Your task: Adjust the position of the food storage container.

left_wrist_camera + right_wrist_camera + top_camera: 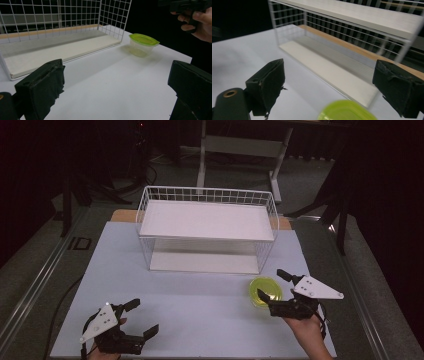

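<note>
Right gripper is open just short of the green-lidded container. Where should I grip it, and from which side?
Grip the container across its lid rim, coming down from above on the person's side, where the right gripper hangs with jaws spread. The tub is low, upright and tapers downward, so the wider lid edge probably offers the surest purchase. The wire shelf rack stands close behind it.

Cut off / blurred
Green-lidded container [345,111]: blurred, cropped at bottom in right gripper view; wire rack [352,32] cropped too.
</note>
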A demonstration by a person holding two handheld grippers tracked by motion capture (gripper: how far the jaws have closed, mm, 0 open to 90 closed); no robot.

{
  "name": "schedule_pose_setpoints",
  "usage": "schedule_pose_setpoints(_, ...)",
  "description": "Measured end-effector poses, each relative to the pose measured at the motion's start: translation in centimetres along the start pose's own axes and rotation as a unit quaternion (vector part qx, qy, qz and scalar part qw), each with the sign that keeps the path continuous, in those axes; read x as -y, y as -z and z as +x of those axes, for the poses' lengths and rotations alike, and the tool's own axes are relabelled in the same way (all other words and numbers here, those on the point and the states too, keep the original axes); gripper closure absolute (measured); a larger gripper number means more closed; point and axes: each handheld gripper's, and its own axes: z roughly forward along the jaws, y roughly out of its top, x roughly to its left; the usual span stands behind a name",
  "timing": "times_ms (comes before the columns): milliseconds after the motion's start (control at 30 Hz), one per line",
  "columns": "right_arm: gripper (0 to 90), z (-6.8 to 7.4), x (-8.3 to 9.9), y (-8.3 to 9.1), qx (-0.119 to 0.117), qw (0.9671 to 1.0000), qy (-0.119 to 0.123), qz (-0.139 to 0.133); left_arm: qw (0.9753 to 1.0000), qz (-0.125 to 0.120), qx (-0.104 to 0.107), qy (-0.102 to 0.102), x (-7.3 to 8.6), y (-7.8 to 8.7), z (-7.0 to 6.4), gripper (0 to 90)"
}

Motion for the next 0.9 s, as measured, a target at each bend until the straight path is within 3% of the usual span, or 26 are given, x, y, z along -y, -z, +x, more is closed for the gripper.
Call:
schedule_pose_setpoints(133,15.6,-1.6,0.9,0.4,0.027,0.9995,0.014,0.008,1.0000,0.001,0.005,-0.002,0.0,-0.1,-0.1,1.6)
schedule_pose_setpoints(167,20.0,-2.6,1.4,0.6,0.034,0.9993,0.003,0.014,1.0000,0.001,0.005,-0.002,0.0,-0.1,-0.1,1.6)
schedule_pose_setpoints(367,32.3,-4.6,3.1,1.1,0.060,0.9974,-0.010,0.039,1.0000,0.002,0.004,-0.002,0.1,-0.2,0.0,1.6)
schedule_pose_setpoints(500,49.2,-5.8,4.5,1.4,0.055,0.9967,-0.029,0.053,1.0000,0.005,0.004,-0.007,0.1,-0.3,-0.1,1.6)
schedule_pose_setpoints(600,66.0,-6.4,5.6,1.4,0.055,0.9950,-0.031,0.077,1.0000,0.004,0.005,-0.006,0.1,-0.3,-0.1,1.6)
schedule_pose_setpoints(633,74.5,-6.6,6.3,1.2,0.059,0.9930,-0.030,0.098,1.0000,0.004,0.005,-0.006,0.1,-0.3,-0.1,1.6)
schedule_pose_setpoints(700,77.1,-6.7,6.7,1.2,0.057,0.9924,-0.028,0.105,1.0000,0.005,0.005,-0.006,0.1,-0.3,-0.1,1.5)
schedule_pose_setpoints(800,89.8,-6.9,8.1,0.9,0.070,0.9888,-0.019,0.131,0.9999,0.007,0.005,-0.008,0.1,-0.4,-0.1,1.6)
schedule_pose_setpoints(900,90.0,-7.2,8.7,0.8,0.066,0.9879,-0.026,0.138,0.9999,0.009,0.005,-0.010,0.1,-0.4,-0.1,1.6)
